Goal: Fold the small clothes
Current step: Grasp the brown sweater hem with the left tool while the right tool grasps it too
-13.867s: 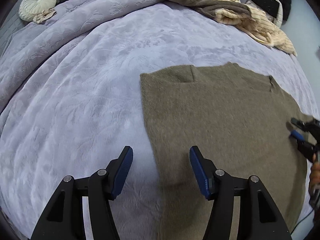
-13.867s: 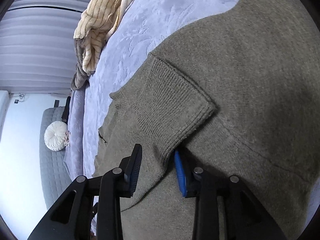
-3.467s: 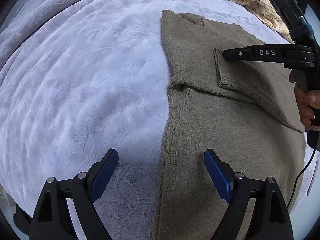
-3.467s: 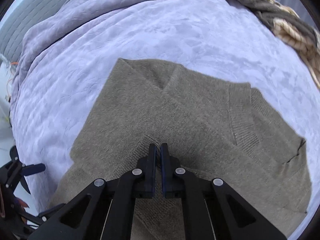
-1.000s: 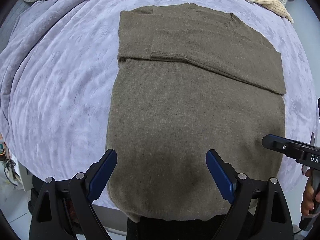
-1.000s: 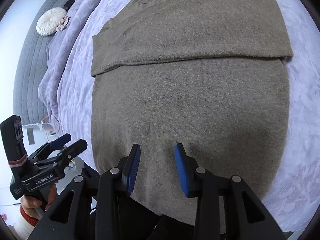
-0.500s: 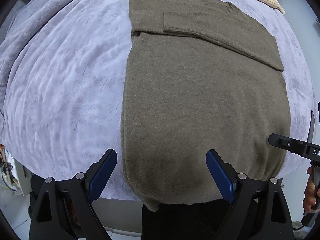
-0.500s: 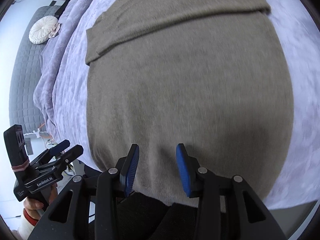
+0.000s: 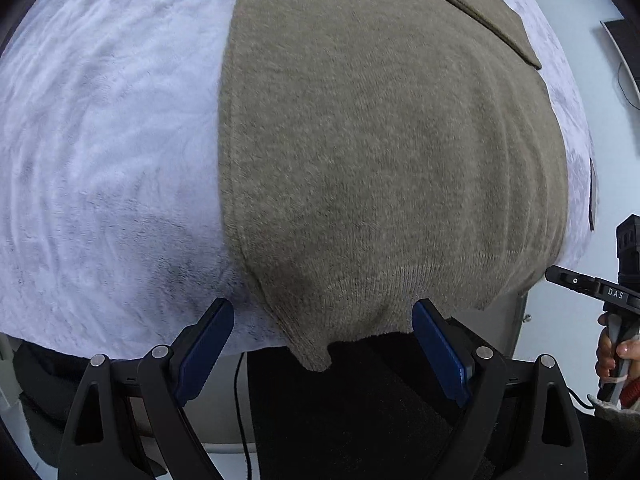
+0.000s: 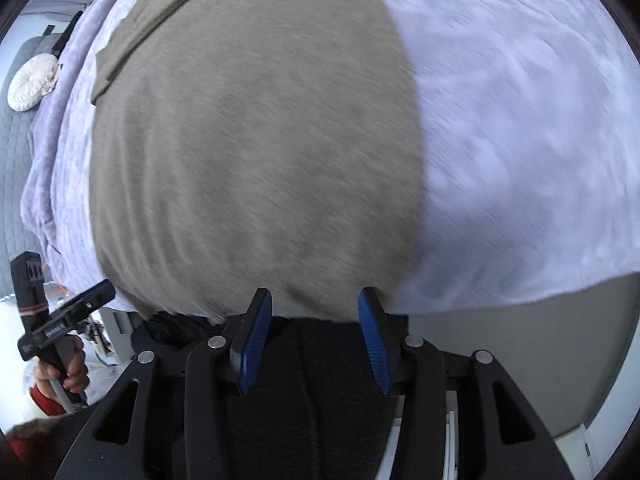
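Observation:
An olive-brown knit sweater [image 9: 380, 152] lies flat on the lilac blanket [image 9: 100, 140], its sleeves folded across the far end and its hem hanging slightly over the bed's near edge. My left gripper [image 9: 322, 344] is wide open over the hem's left corner, which sits between the blue pads [image 9: 204, 344] untouched. In the right wrist view the same sweater [image 10: 256, 152] fills the left half. My right gripper [image 10: 314, 320] hovers at the hem near its right corner, jaws opening, pads [image 10: 256, 344] clear of the cloth.
The bed's edge runs just beyond both grippers, with dark clothing [image 9: 352, 412] of the person below it. A round cream cushion [image 10: 28, 88] lies on grey bedding at the far left. A hand holds each gripper's handle [image 9: 616, 344] [image 10: 60, 360].
Both grippers came down and back toward the sweater's hem at the bed edge, so the sweater now fills the views. The right gripper's jaws spread wider; the left stayed wide.

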The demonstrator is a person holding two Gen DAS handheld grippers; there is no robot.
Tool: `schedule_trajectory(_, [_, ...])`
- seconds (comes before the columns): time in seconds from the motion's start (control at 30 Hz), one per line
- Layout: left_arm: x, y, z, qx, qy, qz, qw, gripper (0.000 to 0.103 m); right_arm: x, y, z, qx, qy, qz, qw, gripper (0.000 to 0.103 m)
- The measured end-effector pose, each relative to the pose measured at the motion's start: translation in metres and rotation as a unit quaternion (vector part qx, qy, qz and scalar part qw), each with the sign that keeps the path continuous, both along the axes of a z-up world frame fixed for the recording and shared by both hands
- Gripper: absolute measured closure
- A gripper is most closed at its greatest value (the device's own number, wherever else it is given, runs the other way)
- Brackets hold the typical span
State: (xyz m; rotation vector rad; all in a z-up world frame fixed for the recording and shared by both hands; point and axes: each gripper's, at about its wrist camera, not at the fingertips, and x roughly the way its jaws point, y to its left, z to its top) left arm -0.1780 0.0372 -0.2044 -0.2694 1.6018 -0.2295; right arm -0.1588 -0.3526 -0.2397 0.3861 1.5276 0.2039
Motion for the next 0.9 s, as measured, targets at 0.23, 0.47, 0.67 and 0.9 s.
schedule_trajectory(0.23, [-0.008,-0.017,-0.027,-0.018,0.015,-0.023,0.9995,0.012,-0.011,-0.015,-0.024,-0.023,-0.004,-0.002,1.0,0.048])
schedule_trajectory(0.47, [-0.018,-0.004,-0.033,-0.013,0.013,-0.001,0.9998,0.068,-0.006,-0.013,-0.044,0.049,0.002,-0.026,0.998,0.071])
schedule_trajectory(0.67, [-0.025,0.012,0.002,-0.089,-0.023,0.005,0.9958,0.093,-0.021,-0.028,-0.022,0.168,-0.015,-0.076,0.983,0.094])
schedule_trajectory(0.9, [0.005,0.028,0.072,-0.138,-0.093,0.007,0.986,0.093,-0.003,-0.037,0.032,0.291,-0.077,-0.098,0.949,0.094])
